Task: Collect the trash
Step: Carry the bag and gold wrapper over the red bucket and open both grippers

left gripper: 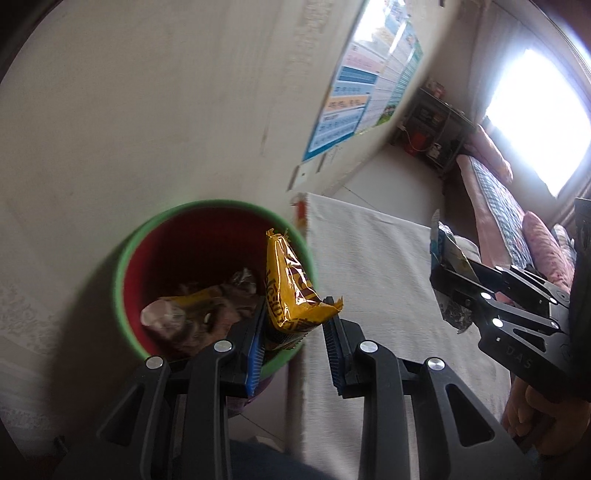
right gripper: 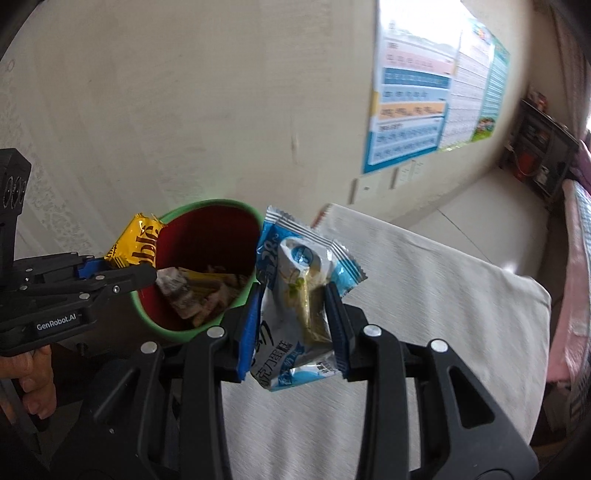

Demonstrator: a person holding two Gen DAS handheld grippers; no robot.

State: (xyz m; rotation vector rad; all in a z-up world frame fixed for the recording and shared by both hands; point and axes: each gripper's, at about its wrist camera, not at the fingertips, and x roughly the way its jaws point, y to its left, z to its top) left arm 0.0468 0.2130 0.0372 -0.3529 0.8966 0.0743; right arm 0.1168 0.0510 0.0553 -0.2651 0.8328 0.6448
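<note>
Here, wrappers [left gripper: 291, 291] pinched between fingers [left gripper: 255, 354]

1. Daylight enters from a window [left gripper: 535, 118], blown out to white in the left wrist view.
2. Glare washes the top of the wall poster [right gripper: 417, 33].
3. Motion blur smears the wall, poster and bin rim [left gripper: 218, 204].
4. Fisheye bends straight lines; corners fall to black.
5. Bin interior sits in dim shadow.

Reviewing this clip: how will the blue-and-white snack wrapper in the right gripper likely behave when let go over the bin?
The blue-and-white snack wrapper looks crumpled and thin, so probably floppy and very light. Its glossy film suggests it is slippery between the right gripper's jaws. Being light, it may flutter and miss the green bin, which sits to its left.
</note>
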